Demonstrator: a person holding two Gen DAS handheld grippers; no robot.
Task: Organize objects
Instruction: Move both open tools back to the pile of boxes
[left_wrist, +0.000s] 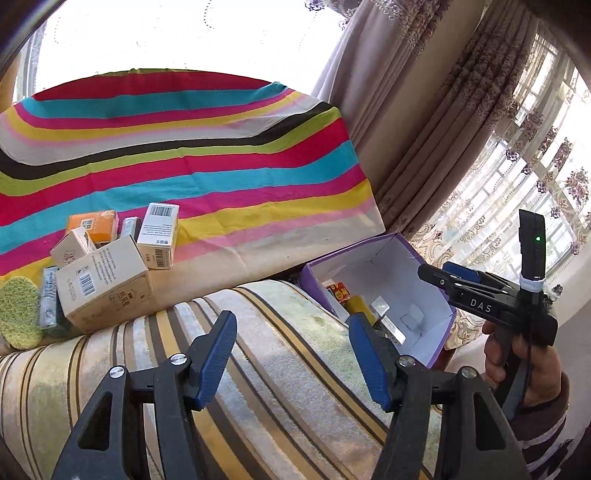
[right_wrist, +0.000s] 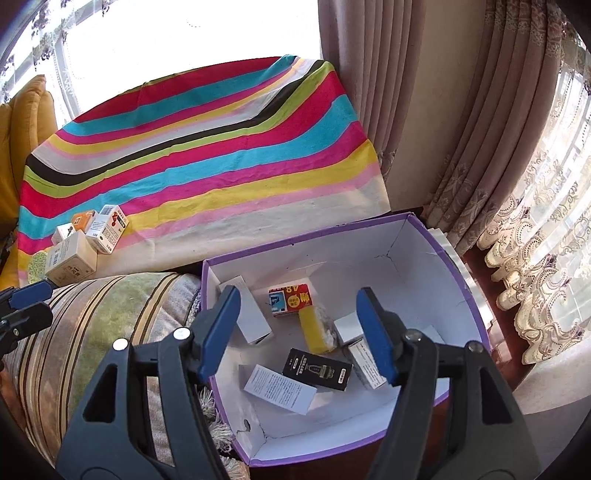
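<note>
My right gripper (right_wrist: 299, 332) is open and empty, held over the purple storage box (right_wrist: 424, 236). The box holds several small boxes, among them a red one (right_wrist: 291, 298), a black one (right_wrist: 317, 369), a white one (right_wrist: 279, 387) and a yellow sponge (right_wrist: 314, 330). My left gripper (left_wrist: 291, 358) is open and empty above the striped cushion (left_wrist: 277, 387). A cluster of small boxes lies on the striped cloth: a beige box (left_wrist: 107, 284), a white barcode box (left_wrist: 159, 236) and an orange box (left_wrist: 94, 225). The right gripper also shows in the left wrist view (left_wrist: 436, 273).
A rainbow-striped cloth (right_wrist: 207, 155) covers the surface behind. A green scrub pad (left_wrist: 18, 314) lies at the cluster's left. Curtains (right_wrist: 461, 110) hang on the right, and a yellow cushion (right_wrist: 29, 122) sits at far left. The purple box (left_wrist: 406, 280) stands beside the cushion.
</note>
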